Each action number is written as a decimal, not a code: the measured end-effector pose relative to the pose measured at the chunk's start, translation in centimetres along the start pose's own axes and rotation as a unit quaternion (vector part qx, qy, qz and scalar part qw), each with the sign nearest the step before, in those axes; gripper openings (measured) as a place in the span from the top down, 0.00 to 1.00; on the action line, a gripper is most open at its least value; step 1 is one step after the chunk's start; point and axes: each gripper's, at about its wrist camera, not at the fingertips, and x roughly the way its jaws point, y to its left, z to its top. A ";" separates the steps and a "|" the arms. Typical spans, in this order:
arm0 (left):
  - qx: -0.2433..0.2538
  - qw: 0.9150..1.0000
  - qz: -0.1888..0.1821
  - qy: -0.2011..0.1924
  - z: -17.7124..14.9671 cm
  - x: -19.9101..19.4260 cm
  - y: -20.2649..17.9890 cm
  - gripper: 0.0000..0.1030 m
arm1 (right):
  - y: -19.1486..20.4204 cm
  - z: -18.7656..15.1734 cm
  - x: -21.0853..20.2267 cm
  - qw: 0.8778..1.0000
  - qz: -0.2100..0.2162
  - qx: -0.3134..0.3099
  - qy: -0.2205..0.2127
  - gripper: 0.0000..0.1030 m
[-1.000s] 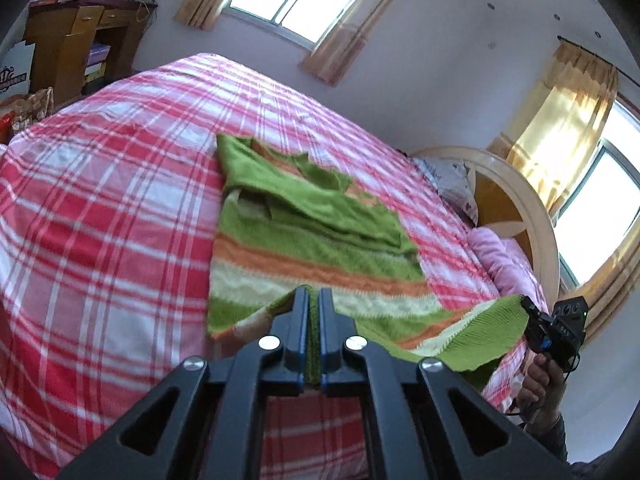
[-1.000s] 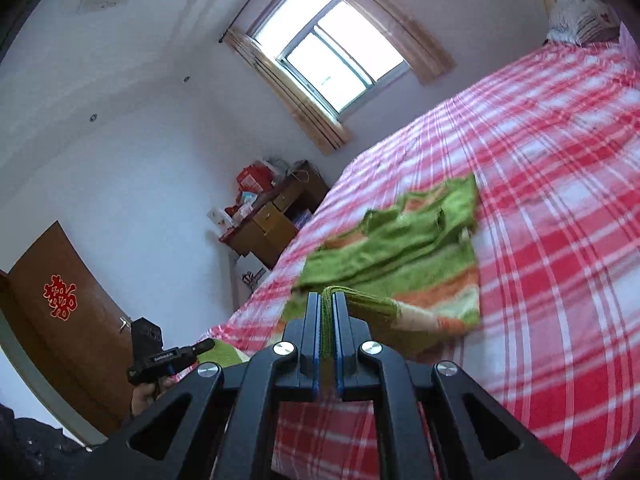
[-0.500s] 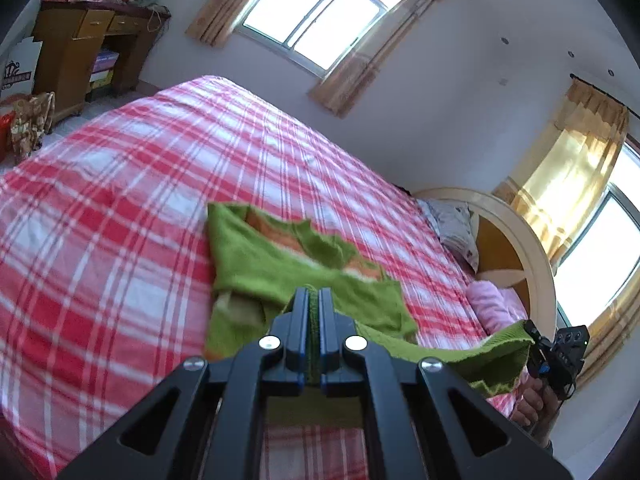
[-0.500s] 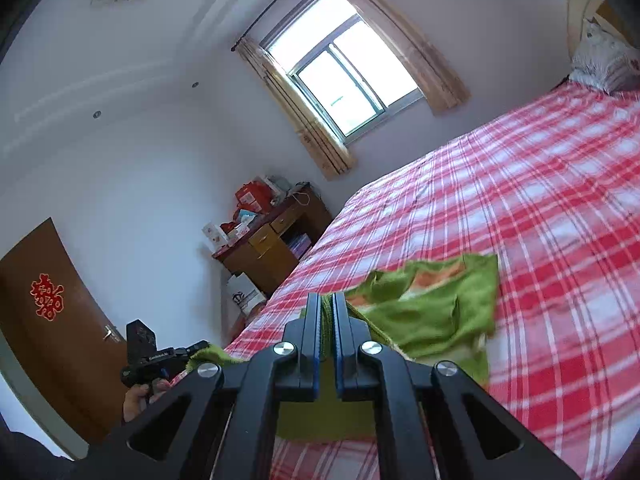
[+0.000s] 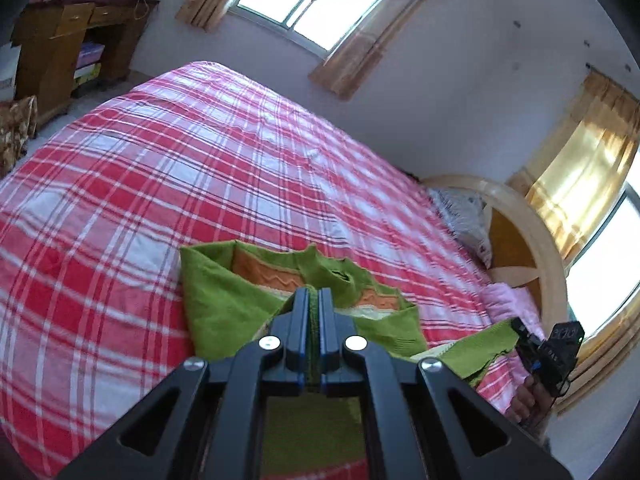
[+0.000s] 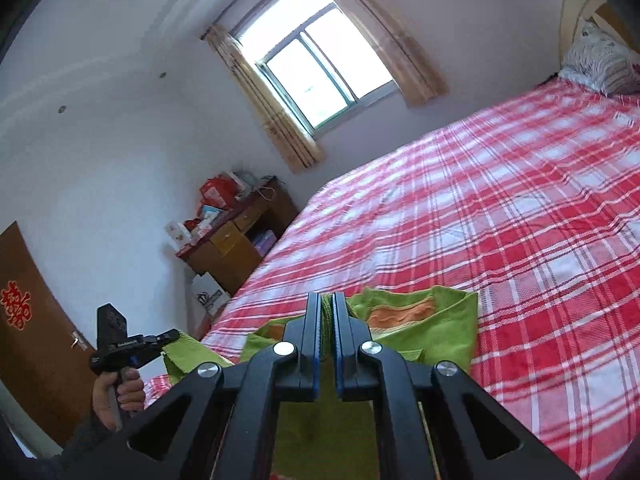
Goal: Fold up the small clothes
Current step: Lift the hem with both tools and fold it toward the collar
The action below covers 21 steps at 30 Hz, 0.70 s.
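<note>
On the left of the room a wooden dresser (image 5: 76, 36) stood against the wall, well apart from the work. The plaid bed (image 5: 160, 184) carried the green sweater (image 5: 224, 300), striped in orange and cream, near the bed's front edge. The left claw (image 5: 314, 300) was clamped tight on one corner of the sweater's hem, a sliver of green knit showing between its closed fingers. From there the hem ran in a lifted band across to the right claw (image 5: 520, 330), seen off to the right in a hand (image 5: 528, 396), and that claw too was pinched shut on its own corner of the hem. In the right wrist view the same grip showed close up: the right claw (image 6: 328, 308) narrow on green cloth, the sweater (image 6: 436, 328) bunched beyond it, and the left claw (image 6: 170, 336) far left with knit hanging from its tip.

The step in hand looked like the bottom-to-top fold: both hem corners raised together and carried over the body toward the collar end, the far part lying on the bed with sleeves already tucked across it. It seemed about midway through that fold.

The next move probably called for keeping the two claws level and the hem taut between them, bringing it over until it met the far edge, lowering it flat, and only then letting go. A slack or uneven carry could leave the fold skewed
</note>
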 end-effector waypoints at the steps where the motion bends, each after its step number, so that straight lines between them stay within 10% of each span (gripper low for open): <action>1: -0.001 1.000 0.003 0.006 0.3 0.8 0.3 0.96 | -0.5 0.1 0.8 1.000 -0.005 0.000 0.004 0.96; 19: -0.068 0.988 0.135 0.043 3.0 11.6 7.5 0.91 | -9.7 1.2 16.8 0.982 -0.156 -0.012 0.107 0.95; 21: -0.085 0.988 0.122 0.044 2.5 10.9 8.2 0.85 | -10.7 1.1 16.5 0.977 -0.189 -0.006 0.102 0.80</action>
